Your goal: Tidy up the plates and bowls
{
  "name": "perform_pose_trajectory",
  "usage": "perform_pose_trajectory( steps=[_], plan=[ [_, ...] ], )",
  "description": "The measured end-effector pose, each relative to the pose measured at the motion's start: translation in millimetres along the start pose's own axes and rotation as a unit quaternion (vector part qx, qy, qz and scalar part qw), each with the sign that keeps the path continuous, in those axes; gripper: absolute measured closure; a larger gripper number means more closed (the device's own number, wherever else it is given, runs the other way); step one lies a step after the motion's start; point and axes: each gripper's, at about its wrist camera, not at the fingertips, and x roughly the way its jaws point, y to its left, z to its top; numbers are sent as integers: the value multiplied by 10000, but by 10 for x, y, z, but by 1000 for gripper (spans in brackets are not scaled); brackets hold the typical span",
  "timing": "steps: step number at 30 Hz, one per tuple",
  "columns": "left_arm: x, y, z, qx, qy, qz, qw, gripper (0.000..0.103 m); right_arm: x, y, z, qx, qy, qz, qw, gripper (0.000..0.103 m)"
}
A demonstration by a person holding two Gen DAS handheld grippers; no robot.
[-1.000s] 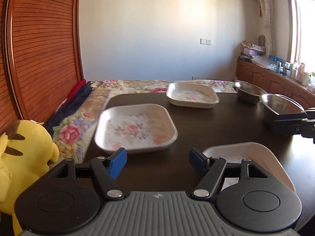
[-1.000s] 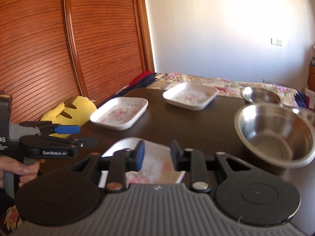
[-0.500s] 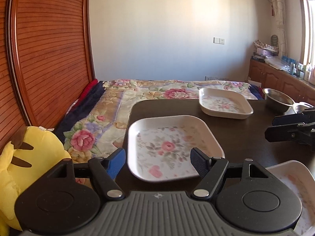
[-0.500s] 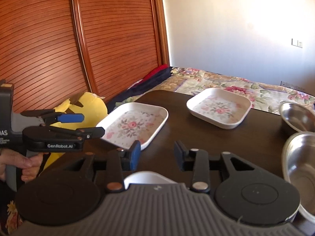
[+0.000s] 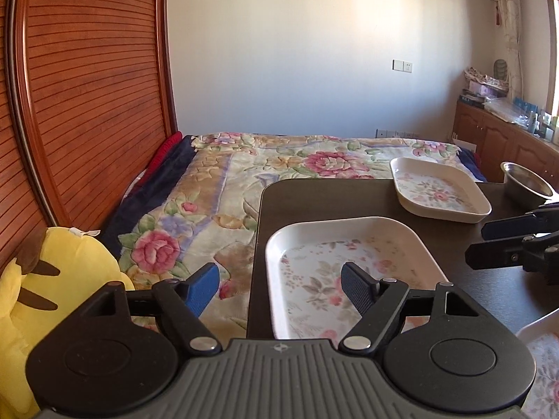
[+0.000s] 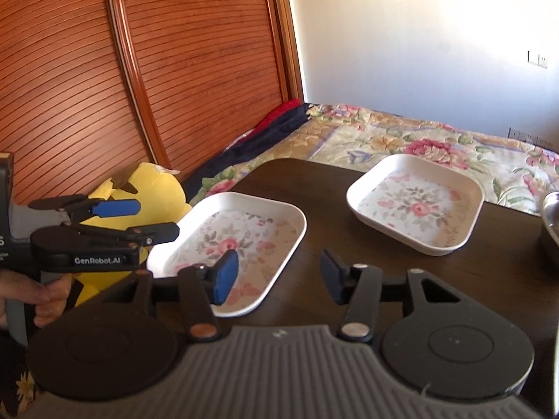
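Observation:
A white square plate with a flower print (image 5: 353, 265) (image 6: 241, 241) lies at the left edge of the dark table (image 5: 332, 199). My left gripper (image 5: 279, 288) is open and empty, with the plate's left rim between its fingers. A second flowered plate (image 5: 438, 190) (image 6: 415, 202) lies farther back. A third plate's corner (image 5: 541, 356) shows at the lower right. A steel bowl (image 5: 525, 183) (image 6: 550, 223) stands at the right. My right gripper (image 6: 279, 274) is open and empty above the table, right of the near plate, and shows in the left wrist view (image 5: 513, 241).
A bed with a flowered blanket (image 5: 223, 188) lies beyond and left of the table. A yellow plush toy (image 5: 45, 279) (image 6: 146, 188) sits at the left by a wooden slatted wardrobe (image 5: 80, 87). A wooden cabinet with clutter (image 5: 503, 132) stands at the far right.
Both grippers have swung left toward the near flowered plate. The left gripper has come in low at the plate's left rim. The right gripper's jaws have opened wider.

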Motion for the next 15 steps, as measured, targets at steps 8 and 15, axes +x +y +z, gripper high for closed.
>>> perform_pose_trajectory(
  steps=[8, 15],
  plan=[
    [183, 64, -29, -56, 234, -203, 9995, 51, 237, 11, 65, 37, 258, 71, 9996, 50],
    [251, 79, -85, -85, 361, -320, 9988, 63, 400, 14, 59, 1, 535, 91, 9985, 58]
  ],
)
